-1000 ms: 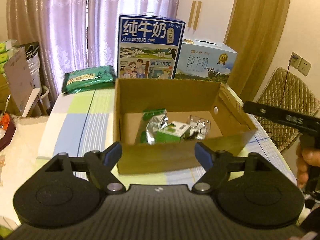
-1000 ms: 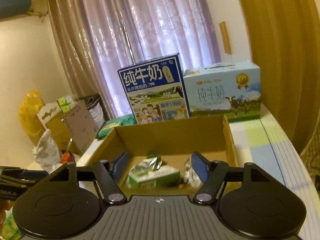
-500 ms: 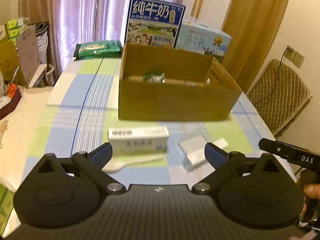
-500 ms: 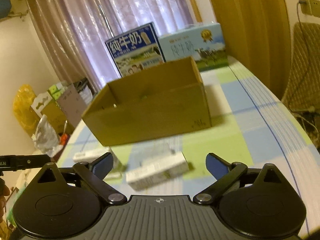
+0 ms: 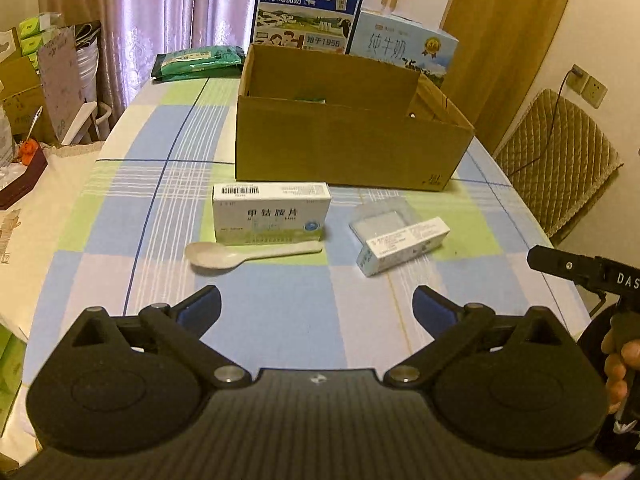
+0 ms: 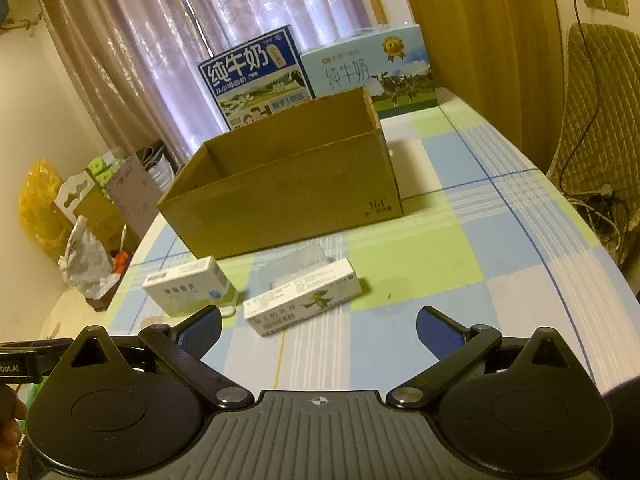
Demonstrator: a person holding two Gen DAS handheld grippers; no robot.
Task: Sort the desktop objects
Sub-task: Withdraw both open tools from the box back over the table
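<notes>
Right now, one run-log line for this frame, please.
left gripper open, empty | right gripper open, empty | white medicine box, white spoon, slim white carton outside brown cardboard box

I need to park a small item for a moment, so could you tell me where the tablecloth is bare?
Bare cloth lies between the open left gripper and the spoon, and right of the cardboard box toward the chair. Crowded: the strip before the box, holding the white medicine box and slim carton.

My left claw (image 5: 316, 306) hangs wide open over the tabletop (image 5: 280, 320); medicine box (image 5: 272, 213), spoon (image 5: 244, 253), cardboard box (image 5: 344, 148) ahead.
</notes>
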